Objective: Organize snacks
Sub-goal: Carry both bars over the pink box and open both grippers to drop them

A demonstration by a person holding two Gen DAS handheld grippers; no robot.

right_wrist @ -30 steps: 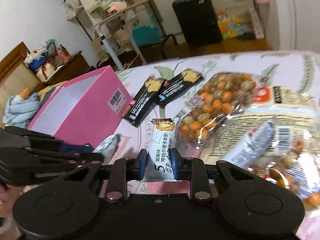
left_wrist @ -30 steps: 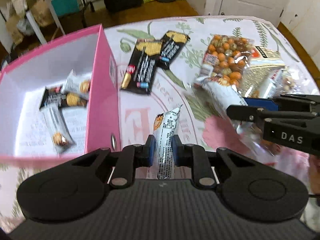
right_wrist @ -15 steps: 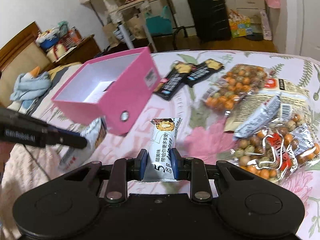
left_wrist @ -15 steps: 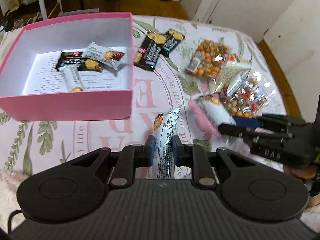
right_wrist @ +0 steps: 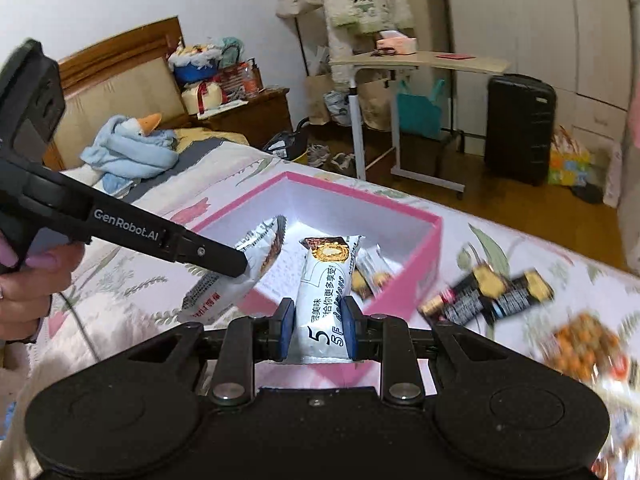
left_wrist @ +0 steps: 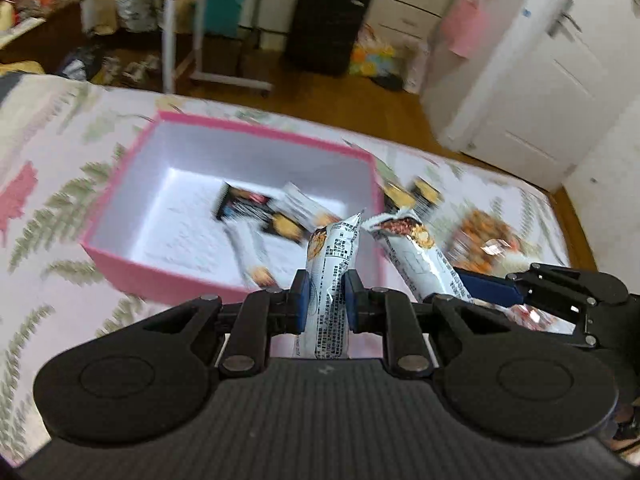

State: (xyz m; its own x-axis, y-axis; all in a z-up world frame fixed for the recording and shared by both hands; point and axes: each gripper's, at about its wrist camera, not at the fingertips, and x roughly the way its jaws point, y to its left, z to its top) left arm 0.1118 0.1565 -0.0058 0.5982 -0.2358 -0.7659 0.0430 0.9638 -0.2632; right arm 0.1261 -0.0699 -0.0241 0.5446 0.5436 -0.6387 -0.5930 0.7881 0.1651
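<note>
My left gripper is shut on a silver snack packet, held above the near wall of the pink box. My right gripper is shut on a second silver packet, held over the near edge of the pink box. Each gripper shows in the other's view: the right one with its packet, and the left one with its packet. Several small snack bars lie inside the box.
Two black snack packets lie on the floral cloth right of the box. A bag of orange nuts lies farther right; it also shows in the left wrist view. A bed, rolling table and black suitcase stand behind.
Both grippers have risen and swung toward the pink box, carrying their packets, and now sit close together at its near edge. Both stay shut.
</note>
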